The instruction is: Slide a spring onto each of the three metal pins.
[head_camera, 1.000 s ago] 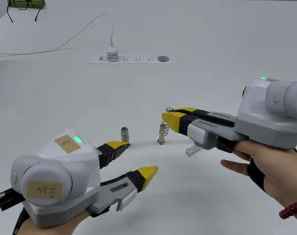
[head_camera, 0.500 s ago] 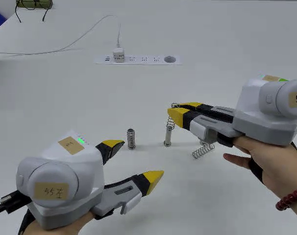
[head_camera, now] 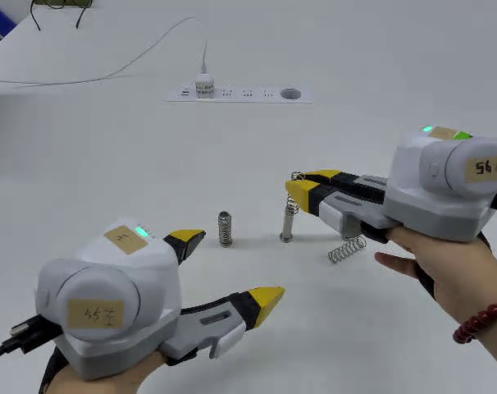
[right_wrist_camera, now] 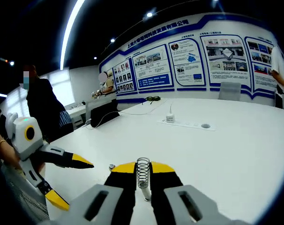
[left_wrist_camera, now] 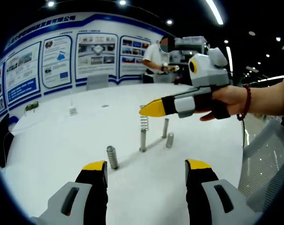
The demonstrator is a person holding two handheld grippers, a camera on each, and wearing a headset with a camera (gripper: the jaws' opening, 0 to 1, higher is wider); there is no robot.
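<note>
Head view: the right gripper [head_camera: 302, 190], jaws pressed together on a thin coiled steel spring [head_camera: 291, 205], holds it over an upright metal pin [head_camera: 288, 230] mid-table. A spring-sleeved pin [head_camera: 225, 228] stands to its left, and a loose spring [head_camera: 347, 249] lies to its right. The left gripper [head_camera: 229, 267] hovers near, spread and empty.

Left gripper view: the coil's lower end meets the pin's top.

Right gripper view: the yellow tips pinch it mid-coil. It looks light and bendy and is likely to buckle, so grip its sides gently.

The workbench [head_camera: 101, 164] is smooth matt white. The pin [head_camera: 287, 230] and held spring [right_wrist_camera: 143, 172] are shiny metal. The left gripper [head_camera: 228, 268] and right gripper [head_camera: 302, 189] have smooth matt plastic shells with paper labels [head_camera: 94, 313].
</note>
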